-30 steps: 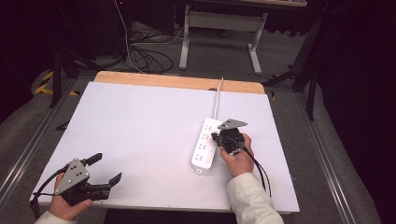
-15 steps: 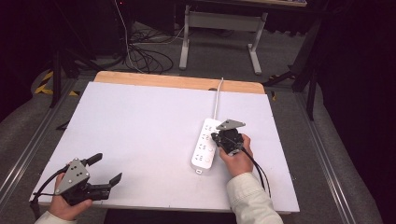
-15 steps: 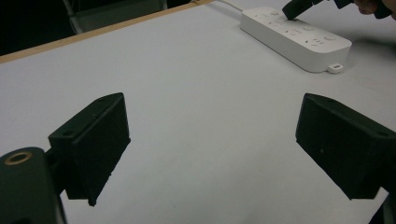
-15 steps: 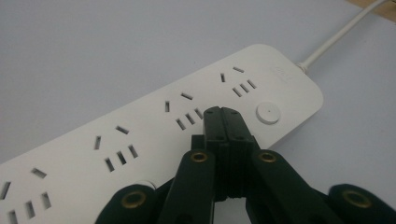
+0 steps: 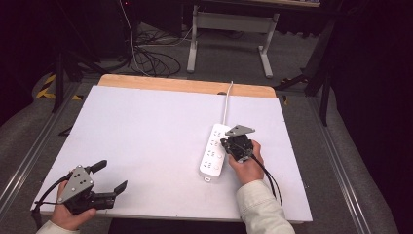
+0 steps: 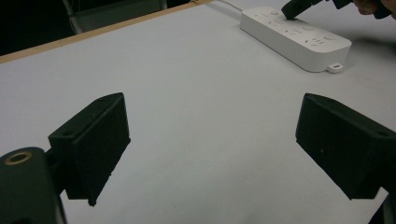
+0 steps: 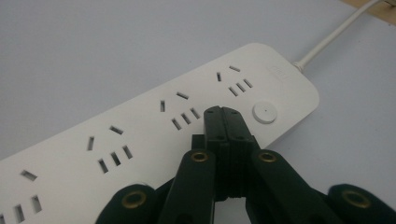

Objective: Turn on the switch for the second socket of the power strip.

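The white power strip [image 5: 215, 155] lies on the right half of the white tabletop [image 5: 146, 136], its cord [image 5: 227, 100] running away over the far wooden edge. The right claw [image 5: 229, 147] is closed tight, jaws pressed together with nothing between them, and its tip rests on the top face of the strip, among the socket slots and just short of the round button [image 7: 264, 112] near the cord end. The work looks like pressing that button with the closed tip; judging from where the tip stands, the approach is made and the claw sits on the strip, but the press on the button itself is not yet done, since the tip lies beside it and not on it. What is left, as I read it, is a small shift toward the button and a push down. The left claw [image 5: 109, 176] stands wide open and empty near the front left corner of the tabletop, well apart from the strip, and plays no part for now. Whether the strip is switched on cannot be told: no lamp is visible. The far end of the cord drops behind the tabletop edge and is lost among the floor cables [image 5: 146, 53]. In the right gripper view the near end of the strip is cut off by the frame, and the claw's own body covers part of the casing below the tip.
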{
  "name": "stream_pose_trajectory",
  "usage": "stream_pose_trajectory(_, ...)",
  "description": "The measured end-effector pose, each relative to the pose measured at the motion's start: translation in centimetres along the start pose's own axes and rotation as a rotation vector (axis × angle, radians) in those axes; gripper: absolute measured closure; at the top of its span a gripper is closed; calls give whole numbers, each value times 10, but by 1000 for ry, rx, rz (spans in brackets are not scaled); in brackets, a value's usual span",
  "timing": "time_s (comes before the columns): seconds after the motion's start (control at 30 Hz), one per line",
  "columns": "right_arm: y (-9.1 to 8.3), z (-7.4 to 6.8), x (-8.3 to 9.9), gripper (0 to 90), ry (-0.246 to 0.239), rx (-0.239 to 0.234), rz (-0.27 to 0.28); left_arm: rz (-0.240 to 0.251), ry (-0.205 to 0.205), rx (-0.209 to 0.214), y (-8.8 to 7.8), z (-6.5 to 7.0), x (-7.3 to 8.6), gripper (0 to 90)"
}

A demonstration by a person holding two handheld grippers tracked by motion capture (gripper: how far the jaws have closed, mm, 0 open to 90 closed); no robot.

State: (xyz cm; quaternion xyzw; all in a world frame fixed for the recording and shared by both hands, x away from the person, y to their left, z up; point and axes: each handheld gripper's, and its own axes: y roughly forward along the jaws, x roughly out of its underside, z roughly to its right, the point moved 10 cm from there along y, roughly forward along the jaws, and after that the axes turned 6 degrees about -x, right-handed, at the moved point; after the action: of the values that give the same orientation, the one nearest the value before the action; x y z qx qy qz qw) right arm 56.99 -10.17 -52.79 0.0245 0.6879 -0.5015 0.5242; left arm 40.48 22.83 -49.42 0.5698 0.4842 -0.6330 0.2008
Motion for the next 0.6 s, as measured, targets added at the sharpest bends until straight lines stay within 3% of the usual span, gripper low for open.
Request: stream_pose_trajectory(0.6,1,-2,1,900,-5,1,3,-1,-3,3,0,1,0,102)
